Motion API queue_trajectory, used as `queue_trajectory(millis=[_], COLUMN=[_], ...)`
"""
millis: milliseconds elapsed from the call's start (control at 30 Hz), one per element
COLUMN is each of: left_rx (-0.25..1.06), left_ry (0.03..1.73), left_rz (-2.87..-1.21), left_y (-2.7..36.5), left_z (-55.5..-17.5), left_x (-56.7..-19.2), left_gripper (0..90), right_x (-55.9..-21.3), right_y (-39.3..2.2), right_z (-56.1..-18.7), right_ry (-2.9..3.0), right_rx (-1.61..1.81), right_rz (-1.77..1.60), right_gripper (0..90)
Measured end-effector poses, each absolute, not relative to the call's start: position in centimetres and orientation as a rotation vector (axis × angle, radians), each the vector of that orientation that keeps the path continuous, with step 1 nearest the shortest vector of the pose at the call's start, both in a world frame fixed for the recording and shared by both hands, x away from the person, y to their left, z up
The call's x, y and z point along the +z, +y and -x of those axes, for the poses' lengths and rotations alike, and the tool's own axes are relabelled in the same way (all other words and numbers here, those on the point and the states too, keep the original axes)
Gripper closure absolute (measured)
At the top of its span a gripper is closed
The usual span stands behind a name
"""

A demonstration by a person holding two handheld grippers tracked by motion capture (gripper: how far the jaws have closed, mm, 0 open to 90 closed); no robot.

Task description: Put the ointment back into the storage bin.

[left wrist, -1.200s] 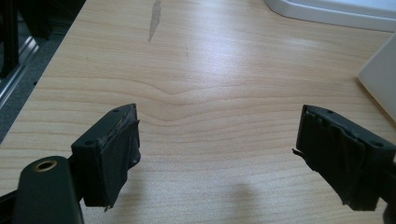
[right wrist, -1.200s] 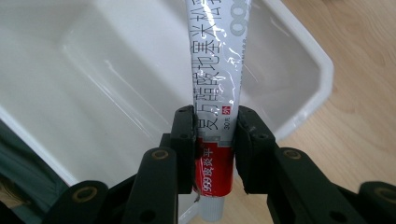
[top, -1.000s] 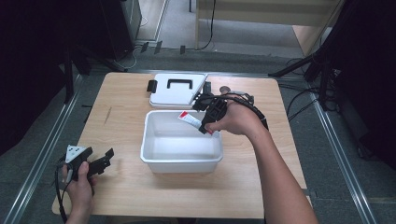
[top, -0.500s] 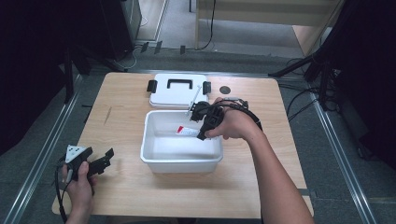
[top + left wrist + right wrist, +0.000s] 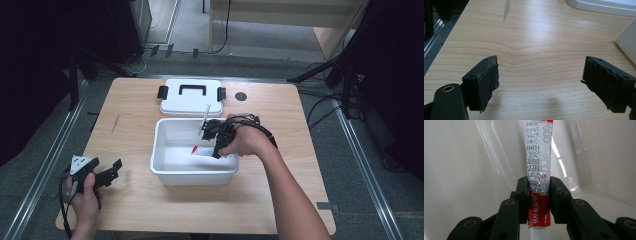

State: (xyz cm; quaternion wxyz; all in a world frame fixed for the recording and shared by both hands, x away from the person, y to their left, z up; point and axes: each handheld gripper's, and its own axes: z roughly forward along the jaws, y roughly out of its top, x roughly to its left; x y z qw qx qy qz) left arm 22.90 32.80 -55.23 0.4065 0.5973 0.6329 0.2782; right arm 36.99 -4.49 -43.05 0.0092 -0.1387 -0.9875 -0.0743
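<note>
The left gripper (image 5: pixel 111 171) rests low at the near left corner of the desk (image 5: pixel 140 110), its jaws spread wide with nothing but bare wood between them; it is well apart from the work and, by my judgement, parked to keep clear of the other hand. Ahead and to its right stands one white tub (image 5: pixel 167 172), open at the top, presumably so that items can go in or come out. Beyond the tub, just behind its far wall, lies one white lid (image 5: pixel 192 102) with a black handle and two black side clips, set flat on the desk and evidently put aside to leave the tub open. The right gripper (image 5: pixel 216 145) reaches down inside the tub, its jaws closed firmly on one ointment tube (image 5: pixel 539 177), white and red with printed characters. The jaws grip the tube across its width near the red band, the cap end toward the gripper and the long printed body pointing away from it toward the tub floor. Whether the tube touches the floor cannot be told. Count: two grippers, one tub, one lid, one tube.
</note>
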Motion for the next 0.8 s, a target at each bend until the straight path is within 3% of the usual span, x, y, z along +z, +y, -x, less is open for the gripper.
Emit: queue_trajectory(millis=[800], left_rx=[0.700], left_ry=[1.600], left_rz=[-1.505], left_y=[32.8], left_z=[-22.9], left_x=[-55.2], left_gripper=[14.3], right_x=[-45.2], right_y=[-2.8], right_z=[-35.9], right_ry=[-3.194], right_rx=[0.001], right_rz=[0.324], right_gripper=[72.1])
